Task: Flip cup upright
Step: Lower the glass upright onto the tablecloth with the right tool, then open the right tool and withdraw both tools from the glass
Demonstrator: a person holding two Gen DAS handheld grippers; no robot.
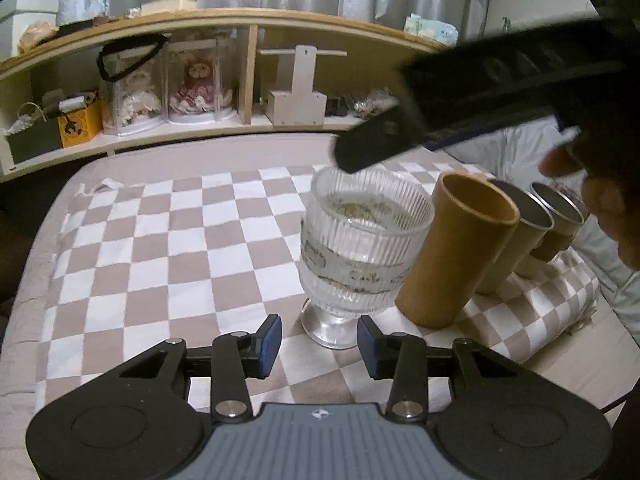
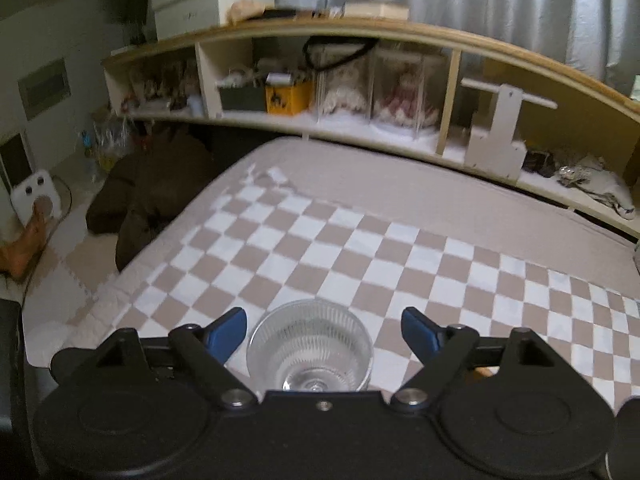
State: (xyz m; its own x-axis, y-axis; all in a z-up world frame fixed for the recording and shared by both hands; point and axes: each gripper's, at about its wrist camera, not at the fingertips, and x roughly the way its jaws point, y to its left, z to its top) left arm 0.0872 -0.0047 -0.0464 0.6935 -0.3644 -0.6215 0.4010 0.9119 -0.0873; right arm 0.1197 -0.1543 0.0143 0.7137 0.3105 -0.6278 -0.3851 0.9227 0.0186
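Cup (image 2: 310,346) upright between, seemingly untouched by, right gripper (image 2: 322,330)

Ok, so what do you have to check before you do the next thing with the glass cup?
1. Cup upright on its foot: ok.
2. Left gripper open, not touching the cup: ok.
3. Right gripper open, fingers on either side of the rim: ok.
4. Right gripper clear of the rim when lifting away: cannot tell.
5. Brown tube beside the cup, gap between them: cannot tell.
6. Cup steady on the soft checked cloth: cannot tell.
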